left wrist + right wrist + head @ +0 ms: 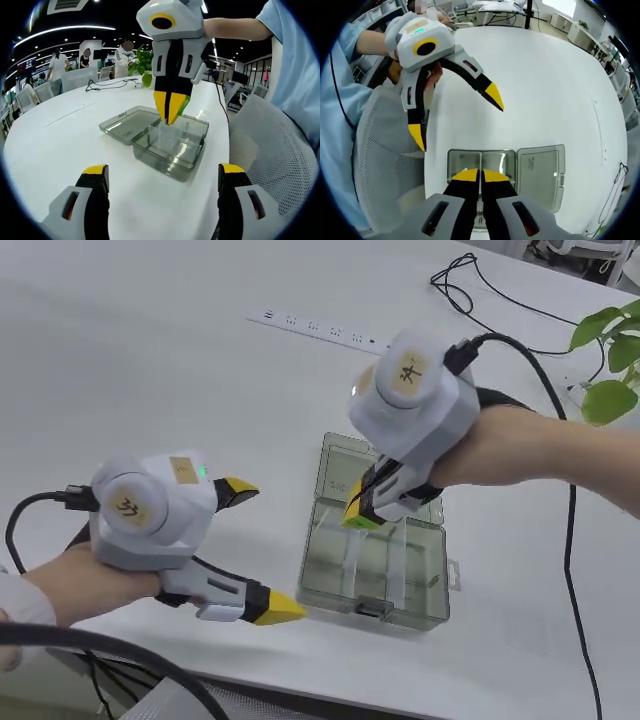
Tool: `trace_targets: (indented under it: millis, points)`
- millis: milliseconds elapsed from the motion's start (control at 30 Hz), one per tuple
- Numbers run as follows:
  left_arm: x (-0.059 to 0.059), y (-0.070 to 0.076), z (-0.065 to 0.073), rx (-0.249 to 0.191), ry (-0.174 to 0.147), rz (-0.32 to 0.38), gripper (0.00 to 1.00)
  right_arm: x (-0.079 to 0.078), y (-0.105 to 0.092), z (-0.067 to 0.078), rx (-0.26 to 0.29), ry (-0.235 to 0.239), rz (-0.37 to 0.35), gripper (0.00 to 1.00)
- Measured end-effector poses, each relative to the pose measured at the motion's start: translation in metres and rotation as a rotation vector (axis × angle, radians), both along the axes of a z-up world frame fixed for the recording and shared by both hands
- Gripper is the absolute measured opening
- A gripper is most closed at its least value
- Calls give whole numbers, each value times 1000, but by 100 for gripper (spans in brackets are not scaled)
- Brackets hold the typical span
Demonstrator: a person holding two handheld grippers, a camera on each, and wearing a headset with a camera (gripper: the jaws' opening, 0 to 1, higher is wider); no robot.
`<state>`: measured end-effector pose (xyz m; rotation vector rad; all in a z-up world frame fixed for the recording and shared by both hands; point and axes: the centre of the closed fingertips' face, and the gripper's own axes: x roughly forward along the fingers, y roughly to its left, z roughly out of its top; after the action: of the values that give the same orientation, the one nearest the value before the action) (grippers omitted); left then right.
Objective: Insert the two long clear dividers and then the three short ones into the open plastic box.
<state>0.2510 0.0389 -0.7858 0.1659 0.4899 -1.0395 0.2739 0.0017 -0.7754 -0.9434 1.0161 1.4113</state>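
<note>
Right claw: the right claw (357,517) points down over the box, its yellow-tipped jaws pressed almost together with only a hairline gap – they pinch the top edge of a clear divider (159,134).
Left claw: the left claw (262,548) is spread wide with nothing between its jaws. It is held above the tabletop (150,360) just to the left of the box, its nearer tip close to the box's front left corner but not touching it.
Plastic box: the smoky clear plastic box (405,616) sits on the tabletop near the front edge, with its lid (340,455) laid back flat on the far side.
Clear divider: it stands upright inside the box base, straight below the right claw's tips. Whether it is a long or a short one cannot be told.
Second divider: in the head view a second divider (396,575) stands upright in the base, beside the held one and parallel to it.
Surroundings: a white power strip (315,328) lies well beyond the box – a black cable (575,540) trails along the right side, near a green plant (608,360). A mesh chair (270,150) stands at the tabletop's edge.
</note>
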Motion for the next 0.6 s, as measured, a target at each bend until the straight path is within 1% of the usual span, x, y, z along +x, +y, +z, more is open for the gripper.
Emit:
trace_targets:
  millis: [100, 133, 400, 600]
  points:
    - [0, 0, 0, 0, 0, 0, 92, -1, 1, -4, 2, -4, 2, 2]
    - [0, 0, 0, -1, 2, 1, 91, -1, 2, -5, 3, -13, 4, 2]
    - [-1, 1, -2, -1, 8, 2, 91, -2, 4, -14, -6, -9, -9, 2]
    - [-2, 1, -3, 0, 13, 0, 90, -4, 5, -27, -31, -14, -2, 2]
